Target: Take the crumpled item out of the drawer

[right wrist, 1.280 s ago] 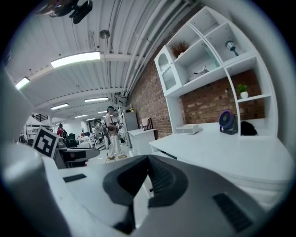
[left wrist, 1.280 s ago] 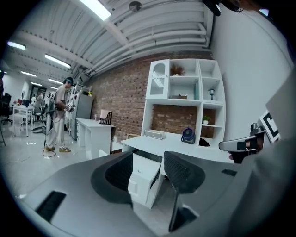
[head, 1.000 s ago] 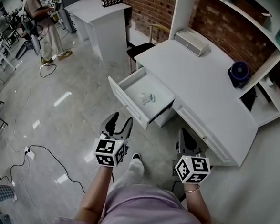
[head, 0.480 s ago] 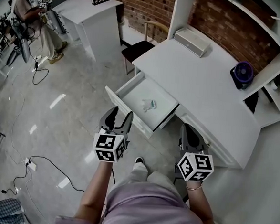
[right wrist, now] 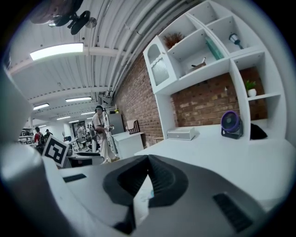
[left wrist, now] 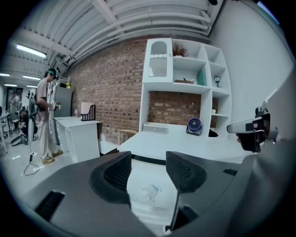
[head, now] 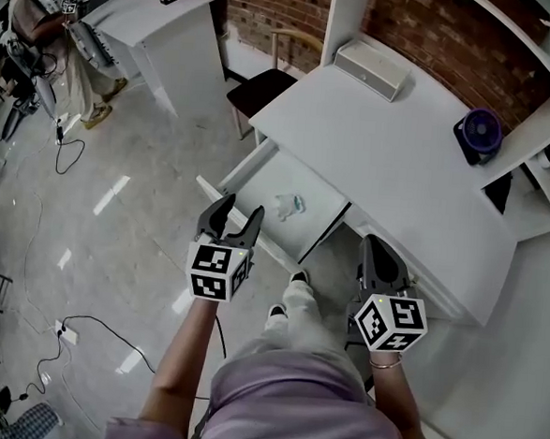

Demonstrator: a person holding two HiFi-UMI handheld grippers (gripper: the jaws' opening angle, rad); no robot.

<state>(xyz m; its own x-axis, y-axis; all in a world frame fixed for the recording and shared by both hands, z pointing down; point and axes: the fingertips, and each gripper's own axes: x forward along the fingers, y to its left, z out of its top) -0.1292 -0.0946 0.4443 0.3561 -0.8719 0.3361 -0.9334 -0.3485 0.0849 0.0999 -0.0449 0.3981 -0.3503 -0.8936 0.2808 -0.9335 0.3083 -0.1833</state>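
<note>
The crumpled item (head: 288, 205) is a small whitish, half see-through wad with a bit of teal on one side. It's lying alone on the floor of the open drawer (head: 264, 174), just ahead of my left tongs (head: 231, 209) and slightly to their right. In the left gripper view it sits low in the gap between the jaws (left wrist: 151, 191), but well beyond them, not touching anything.

The left tongs are apart with nothing clamped. Their tips hover right at the drawer's front panel, on my side of it. The right tongs (head: 378, 254) are pressed together at the tips and empty as far as I can see. They're off to the right of the drawer, tucked near the front edge of the table (head: 383, 146).

For room, the pulled-out part of the drawer has nothing over it, and the wad has bare drawer floor all around it. The table edge runs across the far side of the drawer, beyond the wad. The drawer's right wall stands between the wad and the right tongs. Left of the left tongs is open floor, with a cable (head: 108, 329) back behind them. Farther ahead on the table are a purple fan (head: 478, 134) and a white box (head: 370, 69), both well away from the drawer.
</note>
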